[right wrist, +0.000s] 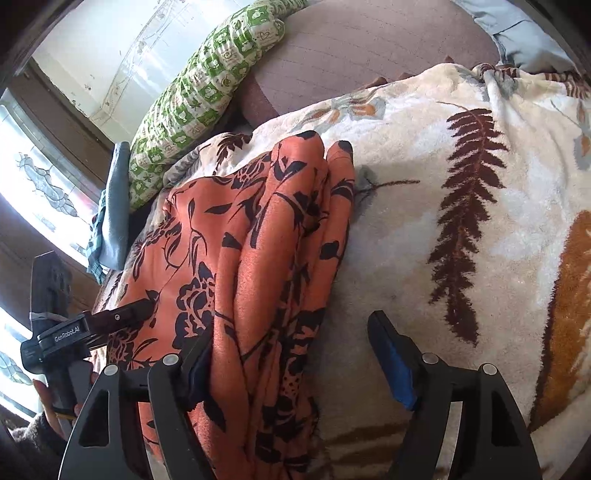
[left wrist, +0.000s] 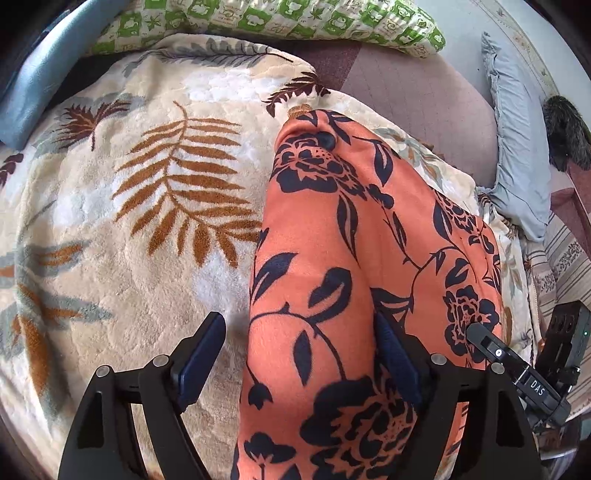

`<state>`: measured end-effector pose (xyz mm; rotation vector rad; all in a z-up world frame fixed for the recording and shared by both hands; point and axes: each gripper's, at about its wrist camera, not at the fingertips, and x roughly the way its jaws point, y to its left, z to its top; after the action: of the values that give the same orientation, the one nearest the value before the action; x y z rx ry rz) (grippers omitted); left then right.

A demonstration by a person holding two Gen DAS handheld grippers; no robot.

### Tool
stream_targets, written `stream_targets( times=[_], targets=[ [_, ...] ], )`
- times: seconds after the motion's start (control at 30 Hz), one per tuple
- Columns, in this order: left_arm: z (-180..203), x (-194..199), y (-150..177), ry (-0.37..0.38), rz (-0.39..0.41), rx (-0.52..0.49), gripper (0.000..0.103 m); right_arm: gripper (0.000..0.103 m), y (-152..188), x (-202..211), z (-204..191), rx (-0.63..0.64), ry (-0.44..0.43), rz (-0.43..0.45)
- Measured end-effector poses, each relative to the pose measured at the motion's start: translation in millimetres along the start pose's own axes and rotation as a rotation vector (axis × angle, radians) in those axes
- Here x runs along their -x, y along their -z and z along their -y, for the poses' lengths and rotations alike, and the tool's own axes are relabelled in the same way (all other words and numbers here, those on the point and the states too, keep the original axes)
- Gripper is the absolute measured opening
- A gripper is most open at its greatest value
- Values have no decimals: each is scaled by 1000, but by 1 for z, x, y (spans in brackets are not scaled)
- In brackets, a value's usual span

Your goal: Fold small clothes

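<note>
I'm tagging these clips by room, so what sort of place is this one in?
Most likely a bedroom at home. An orange floral garment lies on a plush leaf-print blanket spread over what looks like a bed, with a green patterned pillow at the far edge and a window beside it.

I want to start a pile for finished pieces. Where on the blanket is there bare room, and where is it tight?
Free: the leaf-print blanket on the garment's long side away from the other gripper, in each wrist view. Tight: the far edge, by the orange floral garment, where the green checked pillow, blue cloth and grey pillow crowd in.
</note>
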<state>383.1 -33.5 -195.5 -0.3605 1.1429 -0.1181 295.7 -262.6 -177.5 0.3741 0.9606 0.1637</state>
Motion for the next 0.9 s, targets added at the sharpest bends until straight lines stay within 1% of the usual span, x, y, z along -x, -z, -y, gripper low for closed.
stream_targets(
  times=[0.07,0.2,0.27,0.3,0.33,0.4,0.47,0.57,0.67,0.7,0.77,0.83,0.9],
  targets=[
    [13,14,6,-56,20,-55,79,78,3,13,-10,23,51,-4],
    [38,42,28,-173,76,-188,79,78,16,39,-27,71,145,-27],
    [49,55,41,-214,96,-239,79,78,25,54,-34,82,181,-28],
    [53,61,48,-231,103,-263,80,80,31,61,-37,87,199,-29],
    [56,67,56,-246,111,-283,80,84,36,67,-40,91,216,-31],
    [60,78,70,-275,125,-315,80,87,48,79,-48,107,258,-36],
    [66,94,88,-295,148,-333,80,88,59,89,-56,134,281,-46],
    [69,112,107,-311,163,-340,80,91,78,100,-66,162,294,-85],
    [68,128,124,-347,165,-331,80,91,99,112,-76,195,273,-83],
    [65,132,129,-357,168,-327,80,91,105,114,-81,215,299,-80],
    [58,141,138,-353,188,-319,80,92,116,121,-87,253,353,-56],
    [48,150,148,-335,196,-314,79,103,124,127,-90,265,365,-49],
    [40,157,157,-317,189,-308,79,103,130,134,-94,279,380,-37]
  ],
)
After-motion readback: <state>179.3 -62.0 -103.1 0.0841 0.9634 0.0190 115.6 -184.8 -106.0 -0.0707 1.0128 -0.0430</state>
